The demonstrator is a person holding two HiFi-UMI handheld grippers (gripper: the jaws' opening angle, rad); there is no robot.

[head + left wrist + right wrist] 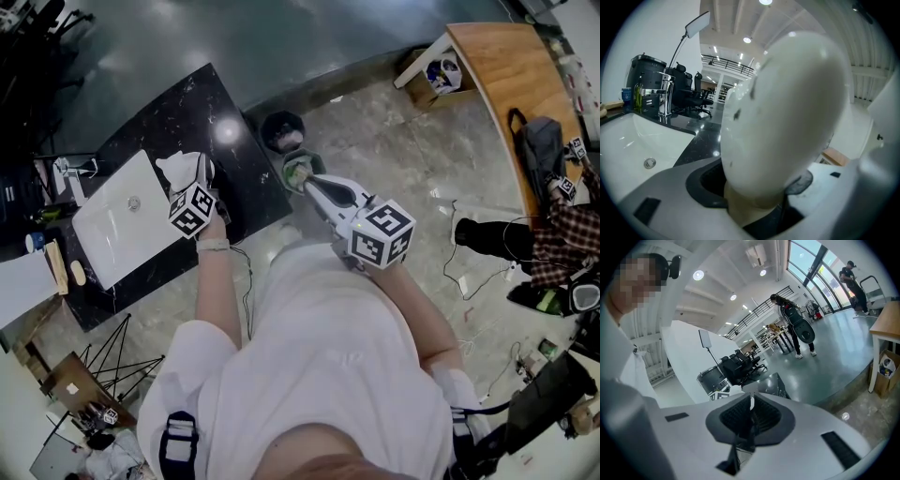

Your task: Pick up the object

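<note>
A smooth white rounded object (787, 108) with a few dark specks fills the left gripper view. My left gripper (759, 199) is shut on its lower end. In the head view this white object (178, 167) is held above the black countertop (178, 112), beside the white sink basin (112, 225), with the left gripper (199, 176) just behind it. My right gripper (302, 178) reaches forward over the floor, right of the counter's corner. In the right gripper view its dark pads (736, 416) meet, and the right gripper (751, 416) is shut with nothing between them.
A chrome faucet (663, 96) stands behind the basin, whose drain (649, 163) shows. A round black bin (281, 127) sits on the floor past the counter's corner. A wooden table (506, 75) and a backpack (539, 141) are far right. A person (792, 324) stands in the distance.
</note>
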